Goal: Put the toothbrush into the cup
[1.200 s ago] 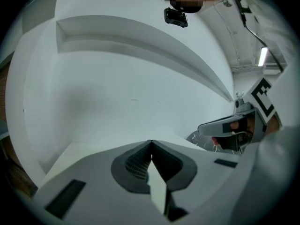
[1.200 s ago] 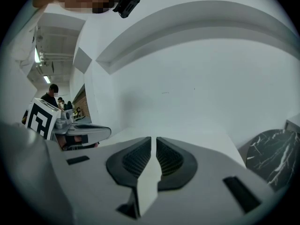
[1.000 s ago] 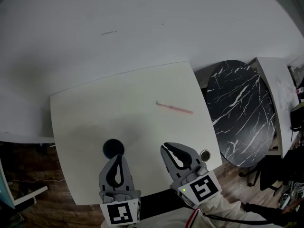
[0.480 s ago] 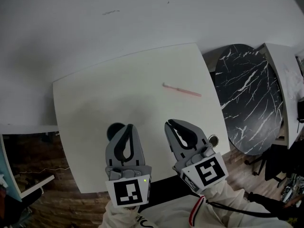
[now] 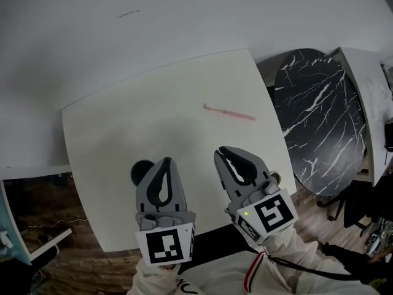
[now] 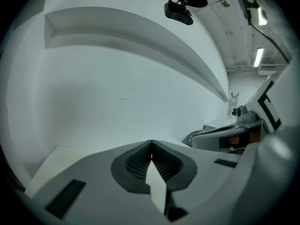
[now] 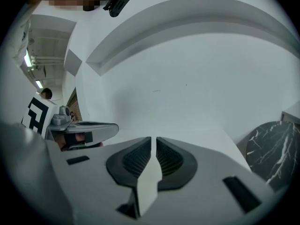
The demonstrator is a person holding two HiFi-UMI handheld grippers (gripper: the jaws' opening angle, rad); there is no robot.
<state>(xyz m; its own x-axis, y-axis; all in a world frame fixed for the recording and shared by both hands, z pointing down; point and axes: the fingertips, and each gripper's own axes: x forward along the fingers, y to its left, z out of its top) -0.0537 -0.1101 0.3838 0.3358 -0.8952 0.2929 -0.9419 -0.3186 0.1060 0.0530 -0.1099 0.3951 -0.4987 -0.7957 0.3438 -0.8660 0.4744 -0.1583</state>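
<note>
Closed grippers by the cup [image 5: 140, 171]
Our left gripper [image 5: 164, 163] and right gripper [image 5: 229, 155], both pressed together and empty, sit right of the cup; the toothbrush [image 5: 229, 112] lies farther right on open tabletop [image 5: 110, 128].

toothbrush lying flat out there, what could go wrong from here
1. The thin pink toothbrush lies flat on the table near its right edge; a missed pinch could push it off.
2. The dark cup sits partly hidden behind the left gripper, so it could be knocked.
</note>
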